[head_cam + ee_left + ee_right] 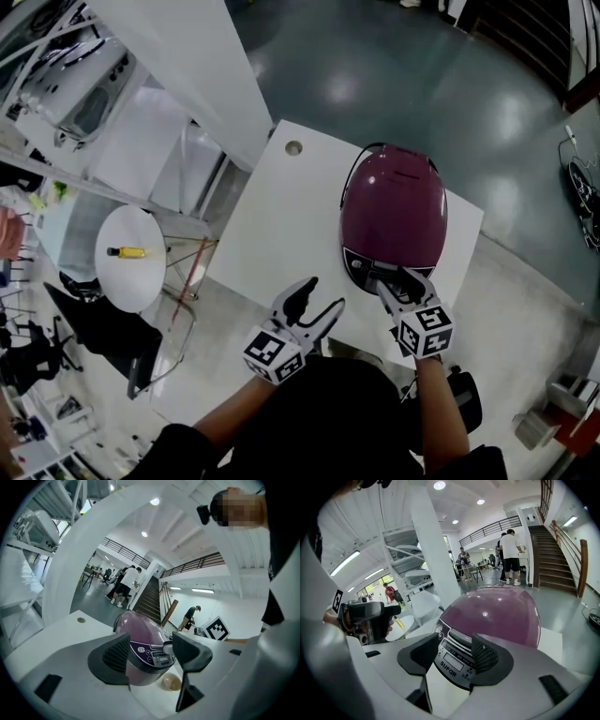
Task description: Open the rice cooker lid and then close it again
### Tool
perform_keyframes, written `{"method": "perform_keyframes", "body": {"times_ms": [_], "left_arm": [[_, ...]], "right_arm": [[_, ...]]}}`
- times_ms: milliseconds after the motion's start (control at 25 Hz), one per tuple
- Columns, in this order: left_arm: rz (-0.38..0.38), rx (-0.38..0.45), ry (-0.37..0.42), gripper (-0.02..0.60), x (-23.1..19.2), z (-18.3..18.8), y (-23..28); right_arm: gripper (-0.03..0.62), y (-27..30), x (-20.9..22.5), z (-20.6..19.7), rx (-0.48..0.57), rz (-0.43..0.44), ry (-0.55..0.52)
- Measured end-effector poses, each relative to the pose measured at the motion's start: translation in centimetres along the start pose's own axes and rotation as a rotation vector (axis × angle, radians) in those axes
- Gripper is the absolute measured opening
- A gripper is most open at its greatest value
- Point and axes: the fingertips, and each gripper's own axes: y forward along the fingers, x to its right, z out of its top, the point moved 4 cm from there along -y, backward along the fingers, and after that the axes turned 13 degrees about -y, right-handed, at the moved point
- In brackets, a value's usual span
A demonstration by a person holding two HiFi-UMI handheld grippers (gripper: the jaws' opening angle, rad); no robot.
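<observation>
1. Rice cooker (394,211): it sits on the far right part of the white table (272,225), lid down and shut. Its control panel (370,267) faces the person, which puts the front of the lid within easy reach.
2. The right gripper (398,284) is at the cooker's front edge, just over the panel. Its jaws stand apart with nothing clamped.
   - In the right gripper view, the panel (454,660) and the silver band above it fill the gap between the jaws of this gripper (457,653).
   - This looks like lining up on the lid's release, though I cannot tell whether a jaw tip already touches it.
3. The left gripper (323,292) hangs over bare table to the left of the cooker, near it but apart from it. Its jaws are also spread and empty.
   - In the left gripper view, this gripper (152,651) looks across at the cooker (140,639) from the side.
   - It is likely held back to keep out of the lid's swing, or ready to steady the body if it slides.
4. My judgement is that the opening step has not yet begun, since the purple dome (497,616) lies flush with no gap at its front.
5. The main risk is that the cooker shifts on the smooth table when pressed.
</observation>
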Motion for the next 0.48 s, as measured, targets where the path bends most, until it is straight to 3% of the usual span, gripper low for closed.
{"method": "perform_keyframes", "body": {"times_ms": [480], "left_arm": [[0.001, -0.004, -0.010, 0.259, -0.66, -0.01, -0.38]], "right_arm": [[0.195, 0.26, 0.26, 0.15, -0.063, -0.003, -0.006]]}}
